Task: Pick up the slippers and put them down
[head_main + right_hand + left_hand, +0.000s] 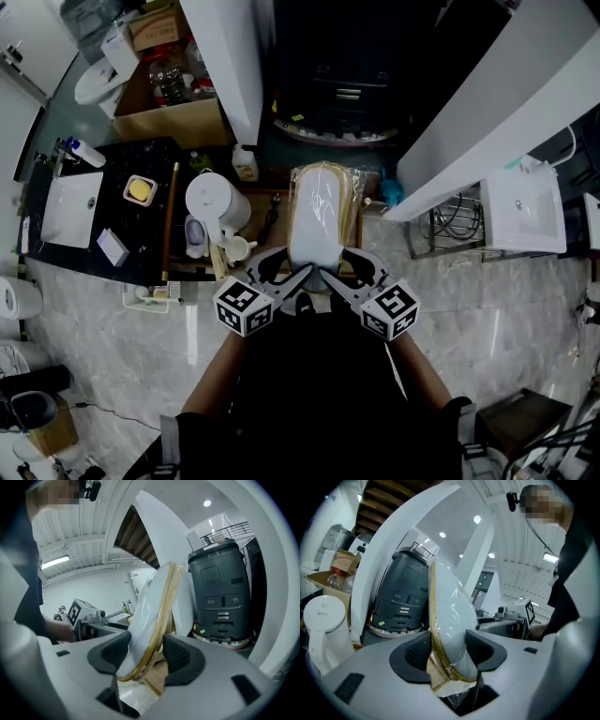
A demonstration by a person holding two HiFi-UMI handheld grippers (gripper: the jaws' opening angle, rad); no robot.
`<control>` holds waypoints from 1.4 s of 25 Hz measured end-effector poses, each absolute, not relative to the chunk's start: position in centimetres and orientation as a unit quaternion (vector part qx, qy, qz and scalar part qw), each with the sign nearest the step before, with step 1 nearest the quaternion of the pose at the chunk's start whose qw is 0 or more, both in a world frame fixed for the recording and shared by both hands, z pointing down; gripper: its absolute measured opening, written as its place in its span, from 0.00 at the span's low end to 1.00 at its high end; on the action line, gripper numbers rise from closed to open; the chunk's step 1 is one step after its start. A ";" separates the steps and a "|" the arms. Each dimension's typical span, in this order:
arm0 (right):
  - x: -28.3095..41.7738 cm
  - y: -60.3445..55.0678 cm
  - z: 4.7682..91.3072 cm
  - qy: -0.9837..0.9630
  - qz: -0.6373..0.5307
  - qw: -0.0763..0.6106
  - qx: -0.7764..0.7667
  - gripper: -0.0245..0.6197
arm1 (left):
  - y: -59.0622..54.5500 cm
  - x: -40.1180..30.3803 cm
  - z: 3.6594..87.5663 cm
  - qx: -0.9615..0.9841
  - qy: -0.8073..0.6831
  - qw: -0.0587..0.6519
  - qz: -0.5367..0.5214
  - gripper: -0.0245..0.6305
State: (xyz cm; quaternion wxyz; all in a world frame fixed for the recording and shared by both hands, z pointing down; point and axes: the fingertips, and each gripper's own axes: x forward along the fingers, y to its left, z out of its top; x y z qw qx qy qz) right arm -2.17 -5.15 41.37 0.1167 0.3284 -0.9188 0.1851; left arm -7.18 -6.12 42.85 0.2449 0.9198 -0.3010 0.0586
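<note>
The left gripper (pixel 447 652) and right gripper (pixel 146 654) each clamp the near end of the wrapped slippers (pixel 319 211), probably sharing the hold so the pair cannot twist.

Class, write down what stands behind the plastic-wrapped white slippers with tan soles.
A dark grey boxy machine stands behind the plastic-wrapped white slippers. In the left gripper view they cover its right edge.

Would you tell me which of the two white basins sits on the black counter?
The left basin; the right basin stands far from that counter.
</note>
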 end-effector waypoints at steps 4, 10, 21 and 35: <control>-2.0 -4.9 41.3 -0.920 0.188 0.112 0.326 0.40 | -5.9 -7.0 42.9 0.920 -0.300 0.247 0.060 0.39; -2.0 -4.9 41.8 -0.919 0.188 0.121 0.324 0.40 | -5.8 -7.0 43.2 0.917 -0.303 0.252 0.060 0.39; -1.8 -4.7 43.8 -0.914 0.207 0.142 0.318 0.40 | -5.5 -6.8 45.1 0.911 -0.301 0.272 0.075 0.39; -1.8 -5.8 50.1 -0.905 0.233 0.198 0.294 0.40 | -6.5 -6.8 51.4 0.889 -0.306 0.315 0.130 0.39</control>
